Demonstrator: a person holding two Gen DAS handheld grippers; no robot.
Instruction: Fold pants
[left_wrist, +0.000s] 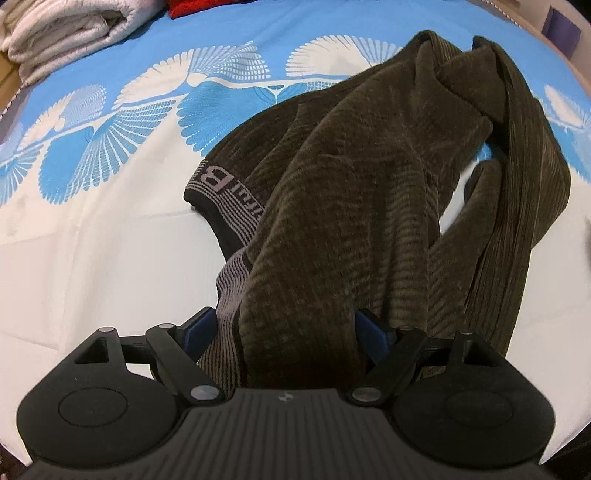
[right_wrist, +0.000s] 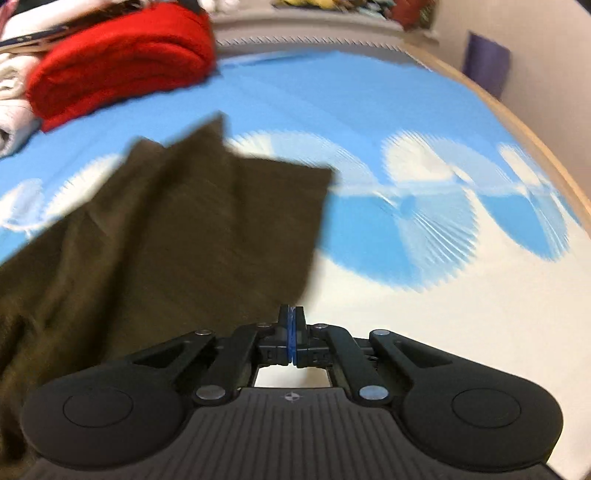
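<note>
The left gripper (left_wrist: 286, 328) is standing wide, its blue pads (left_wrist: 199, 326) flanking a bunch of the olive corduroy pants (left_wrist: 369, 177); whether they are actually pinching the cloth cannot be told. The pants are filling the centre and right of the left wrist view, the striped waistband (left_wrist: 225, 199) (lettered, only a "B" legible) lying at centre left on the bedsheet (left_wrist: 110, 240), white near the tool and blue with white fan shapes toward the top.

The right gripper (right_wrist: 291, 325) is sitting with its pads pressed together and nothing visible between them, just beside the cloth edge. In this blurred view the pants are spreading across the left and centre of the frame.

Only the left view is showing the folded white blanket (left_wrist: 62, 33) at upper left; only the right is showing the whole folded red cloth (right_wrist: 122, 62) at upper left, the wooden bed edge (right_wrist: 535, 147) curving down the right, and a purple object (right_wrist: 485, 64) against the wall at upper right.
</note>
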